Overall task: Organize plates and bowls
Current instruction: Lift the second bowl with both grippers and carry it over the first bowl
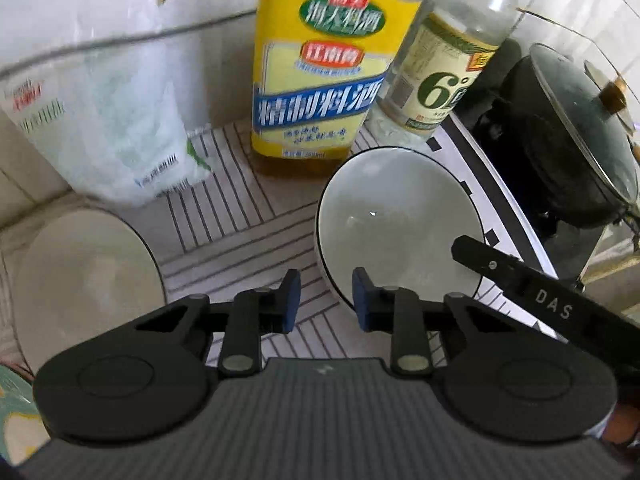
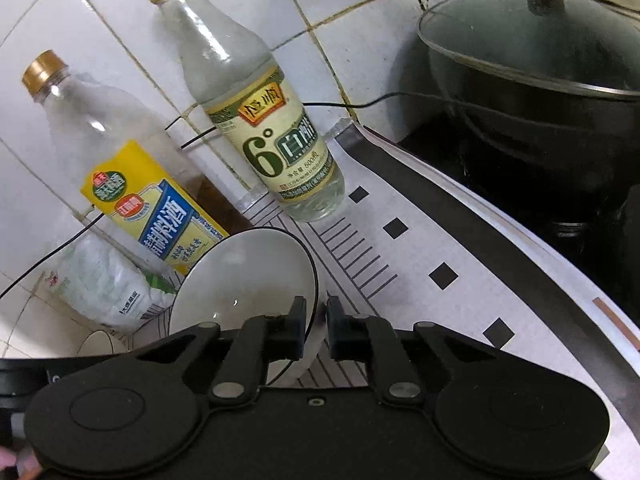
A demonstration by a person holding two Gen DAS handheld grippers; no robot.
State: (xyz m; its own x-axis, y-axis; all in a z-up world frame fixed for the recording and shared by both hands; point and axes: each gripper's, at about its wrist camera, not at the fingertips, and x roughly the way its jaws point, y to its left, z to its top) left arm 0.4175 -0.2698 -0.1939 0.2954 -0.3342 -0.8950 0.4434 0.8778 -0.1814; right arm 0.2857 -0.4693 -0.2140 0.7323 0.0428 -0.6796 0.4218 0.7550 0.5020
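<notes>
A white bowl with a thin black rim (image 1: 400, 220) rests tilted on the striped mat (image 1: 240, 216), its inside facing me. My right gripper (image 2: 318, 328) is shut on the near rim of that bowl (image 2: 240, 280), one pad inside and one outside. One of its fingers (image 1: 500, 268) shows over the bowl's right edge in the left wrist view. My left gripper (image 1: 326, 300) stands open by the bowl's lower left edge, with a clear gap between its blue pads and neither pressing on anything. A second pale bowl (image 1: 88, 280) lies to the left.
Behind the bowls, against the tiled wall, stand a yellow-labelled bottle (image 1: 316, 80), a clear vinegar bottle (image 2: 272, 140) and a white plastic bag (image 1: 100, 132). A black wok with a glass lid (image 2: 532, 80) sits on the stove to the right. A thin black cable (image 2: 360, 104) runs along the wall.
</notes>
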